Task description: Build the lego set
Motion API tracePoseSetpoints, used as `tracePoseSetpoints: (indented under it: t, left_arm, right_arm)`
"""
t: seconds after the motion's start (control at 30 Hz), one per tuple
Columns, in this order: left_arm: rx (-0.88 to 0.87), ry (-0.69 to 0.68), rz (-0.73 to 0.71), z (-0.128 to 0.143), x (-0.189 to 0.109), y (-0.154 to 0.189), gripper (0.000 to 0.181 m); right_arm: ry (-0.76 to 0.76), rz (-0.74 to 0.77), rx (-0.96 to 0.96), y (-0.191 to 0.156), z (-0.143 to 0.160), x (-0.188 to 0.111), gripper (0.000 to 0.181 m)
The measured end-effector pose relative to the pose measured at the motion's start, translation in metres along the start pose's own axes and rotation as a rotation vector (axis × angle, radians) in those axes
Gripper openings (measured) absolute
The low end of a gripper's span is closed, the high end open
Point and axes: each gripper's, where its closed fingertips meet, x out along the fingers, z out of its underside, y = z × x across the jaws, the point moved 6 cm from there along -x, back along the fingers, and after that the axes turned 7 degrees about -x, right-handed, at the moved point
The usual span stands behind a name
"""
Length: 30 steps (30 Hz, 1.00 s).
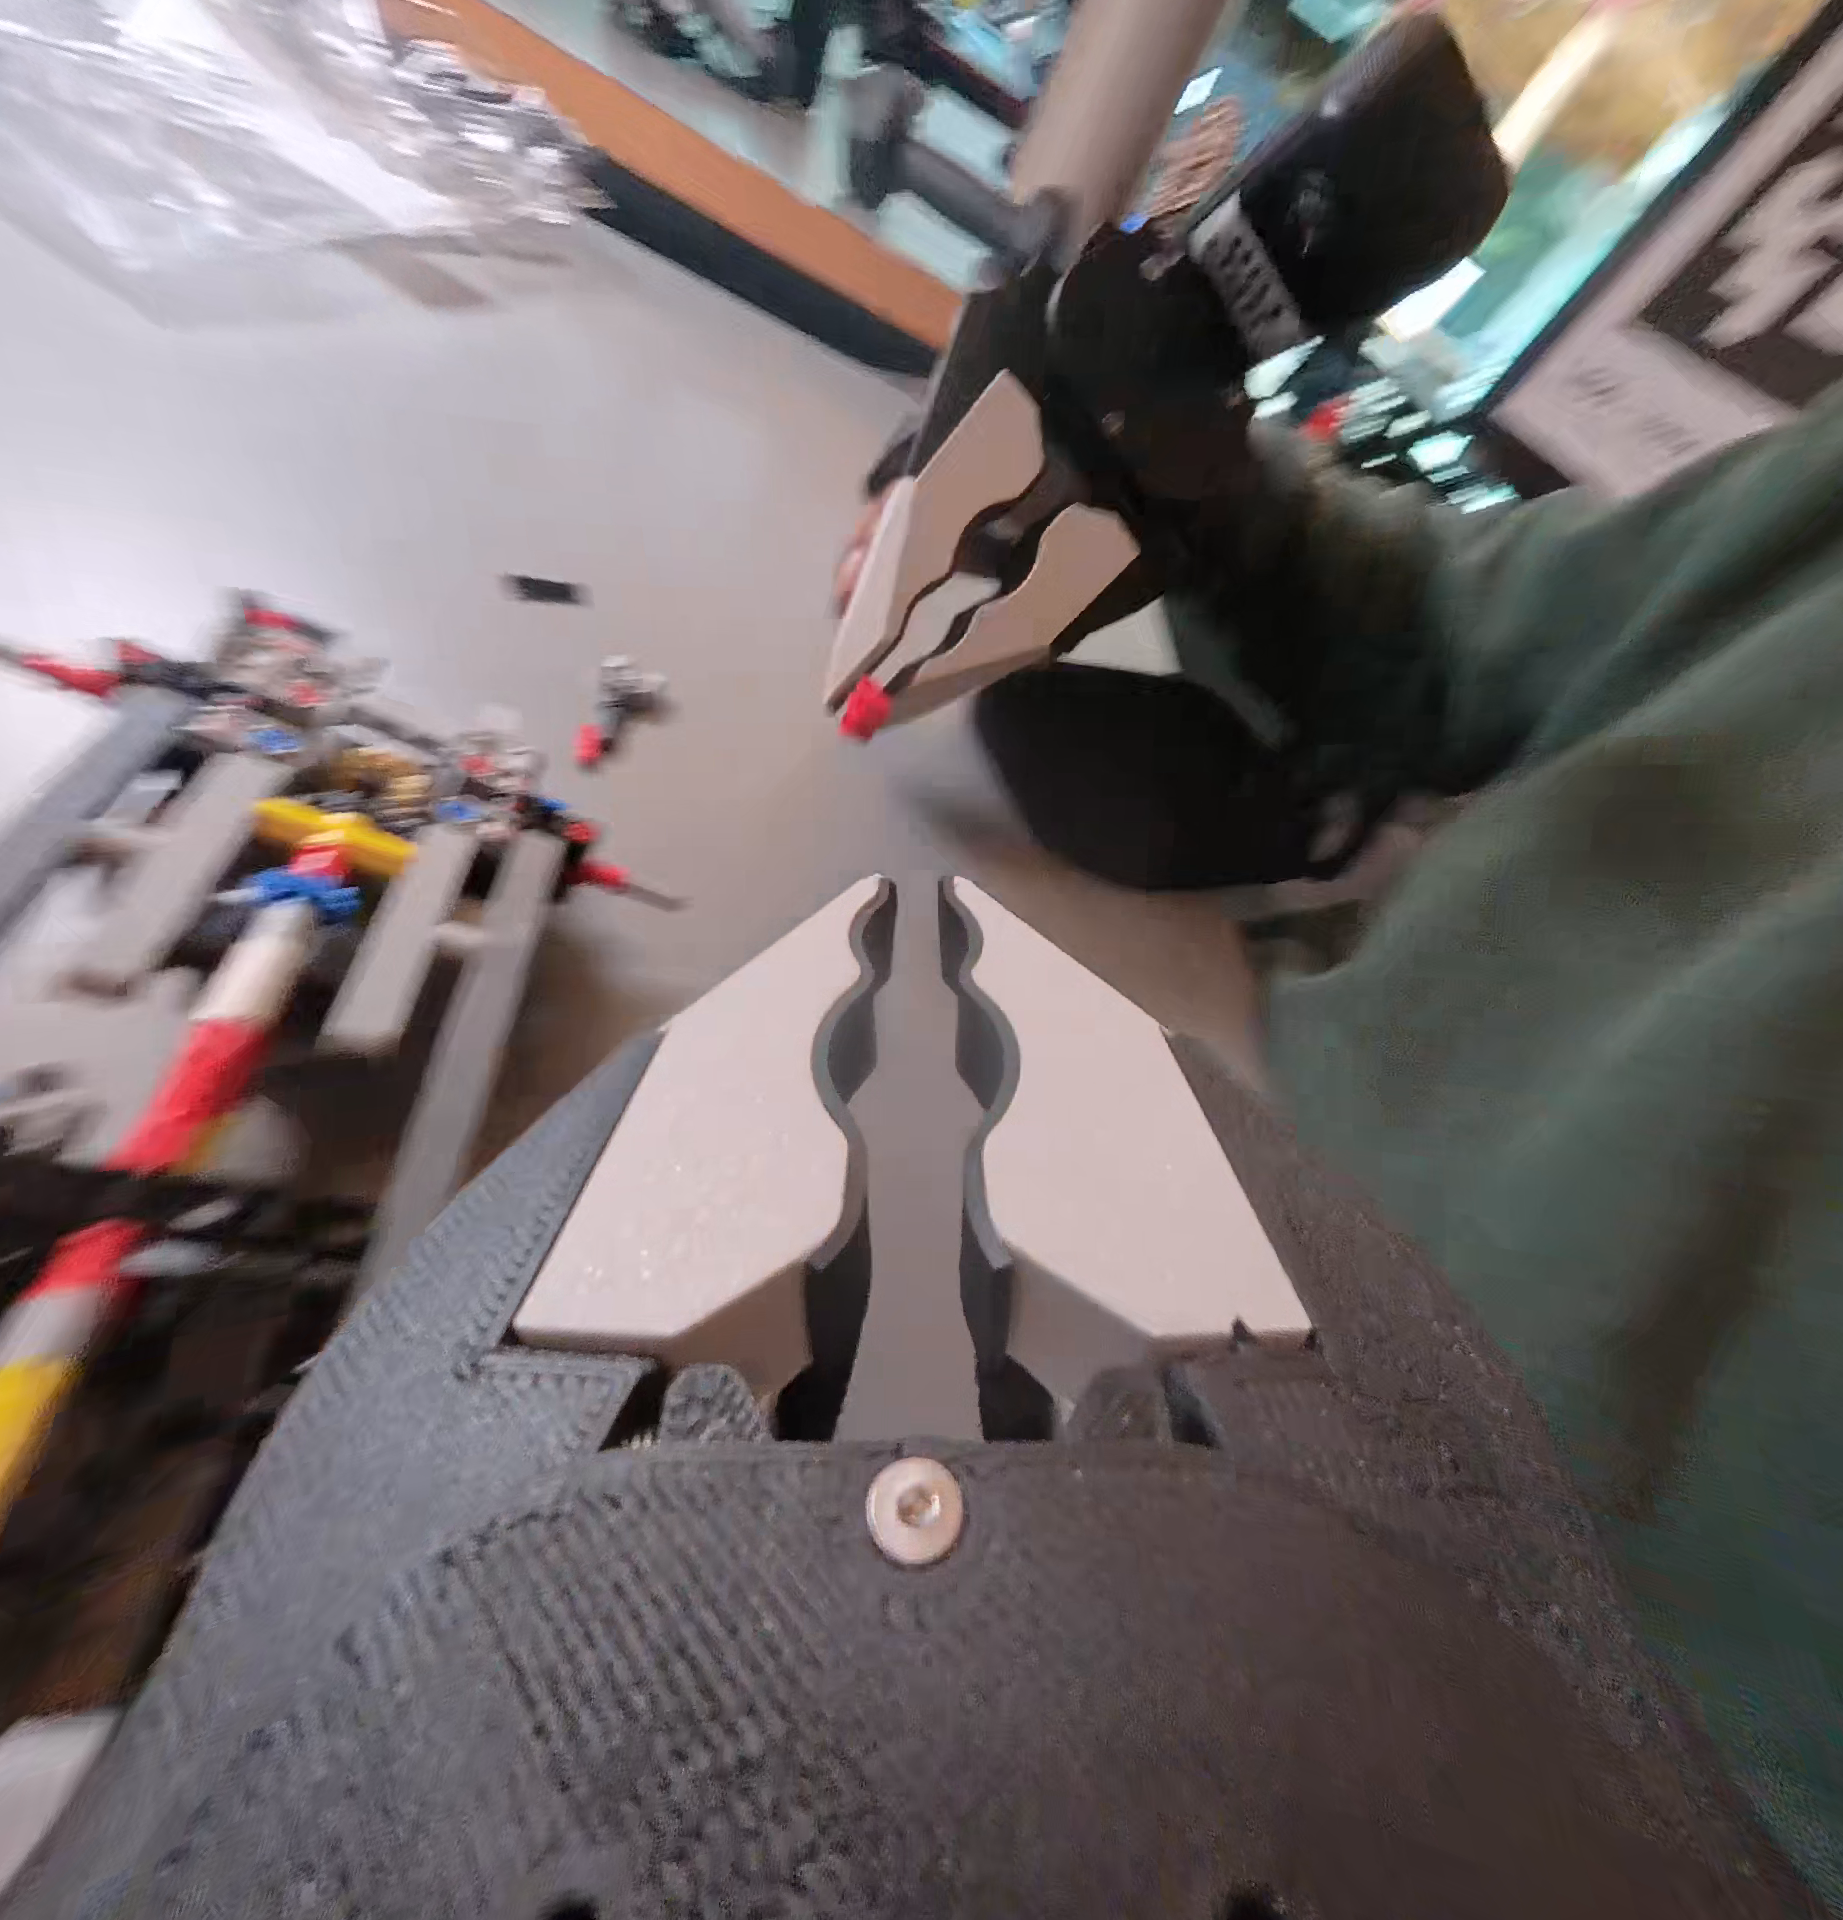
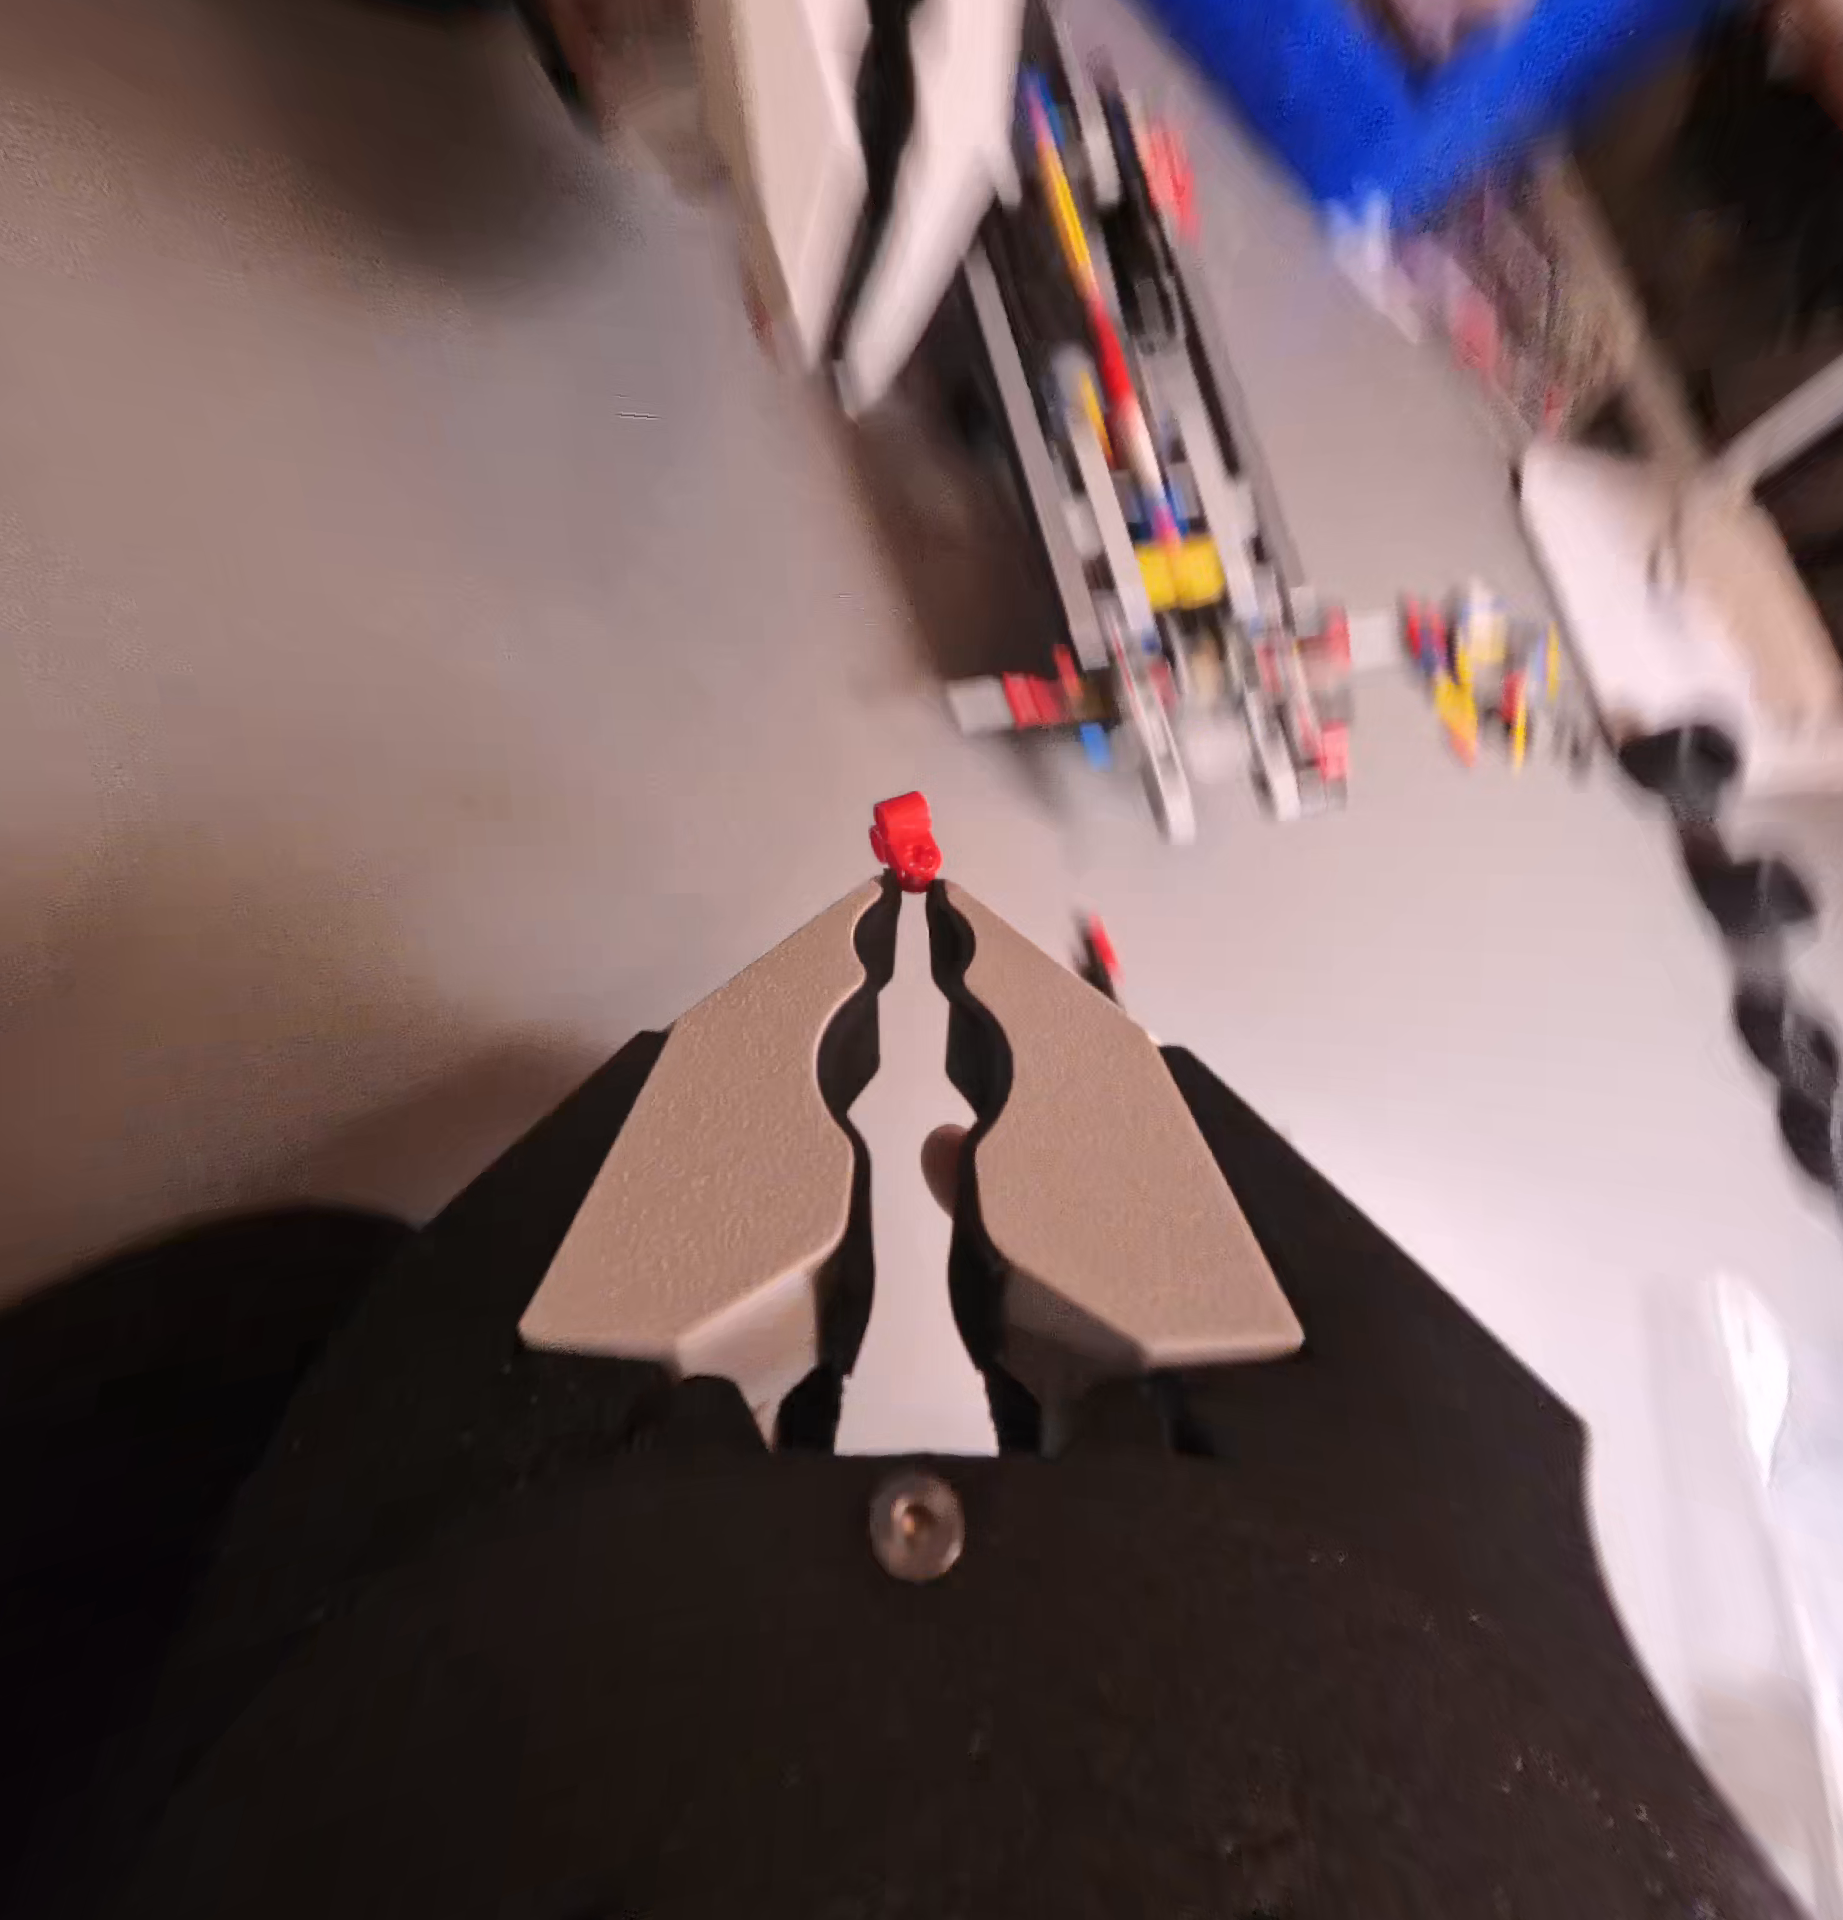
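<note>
My right gripper [image 2: 909,891] is shut on a small red lego piece [image 2: 904,854] at its fingertips, held above the grey table. The same gripper shows in the left wrist view [image 1: 875,698], with the red piece [image 1: 863,709] at its tip. My left gripper [image 1: 915,883] holds nothing, its fingertips a narrow gap apart. A long grey lego build [image 1: 273,883] with yellow, blue, red and white parts lies left of it. That build [image 2: 1156,540] also shows ahead of the right gripper, blurred.
Small loose lego parts [image 1: 616,707] lie on the grey table [image 1: 377,468] between the build and the right gripper. A pile of loose pieces [image 2: 1488,665] lies right of the build. A dark green sleeve [image 1: 1623,935] fills the right side. A blurred blue object [image 2: 1416,94] is far back. The gap from one gripper's tips to the other's is roughly 9 cm. To the blurred blue object [image 2: 1416,94]: left tips about 40 cm, right tips about 45 cm.
</note>
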Motion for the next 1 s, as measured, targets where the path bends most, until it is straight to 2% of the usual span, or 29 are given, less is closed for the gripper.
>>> tracePoseSetpoints:
  t: [0.07,0.1,0.13,0.3,0.37,0.4,0.47,0.53,0.67,0.83,1.0]
  left_arm:
    - [0.163,-0.045,-0.284,0.001,-0.017,-0.023,0.016]
    - [0.258,-0.085,-0.423,0.002,-0.028,-0.033,0.014]
    - [0.321,-0.103,-0.508,0.001,-0.039,-0.038,0.025]
    - [0.407,-0.070,-0.637,-0.012,-0.076,-0.041,0.043]
    - [0.445,-0.150,-0.694,-0.012,-0.083,-0.048,0.059]
    - [0.444,-0.204,-0.712,-0.011,-0.084,-0.052,0.070]
    - [0.456,-0.288,-0.718,-0.011,-0.081,-0.058,0.079]
    - [0.433,-0.404,-0.692,-0.011,-0.075,-0.062,0.094]
    - [0.451,-0.576,-0.653,-0.023,-0.060,-0.068,0.102]
    - [0.461,-0.795,-0.619,-0.028,-0.043,-0.083,0.106]
    - [0.453,-0.921,-0.589,-0.018,-0.031,-0.097,0.089]
  right_arm:
    - [-0.139,0.016,0.133,0.018,0.042,-0.004,0.002]
    - [-0.177,0.017,0.195,0.025,0.057,-0.007,0.002]
    - [-0.209,0.034,0.245,0.032,0.069,-0.010,0.003]
    - [-0.291,0.015,0.331,0.043,0.096,-0.015,0.003]
    - [-0.290,0.020,0.339,0.046,0.097,-0.013,0.004]
    - [-0.292,0.016,0.342,0.047,0.097,-0.013,0.004]
    - [-0.303,0.008,0.338,0.047,0.097,-0.013,0.004]
    - [-0.308,0.005,0.331,0.048,0.096,-0.014,0.011]
    - [-0.277,0.022,0.324,0.049,0.091,-0.021,0.026]
    - [-0.162,0.101,0.349,0.047,0.076,-0.043,0.028]
    - [-0.091,0.134,0.316,0.039,0.059,-0.051,0.027]
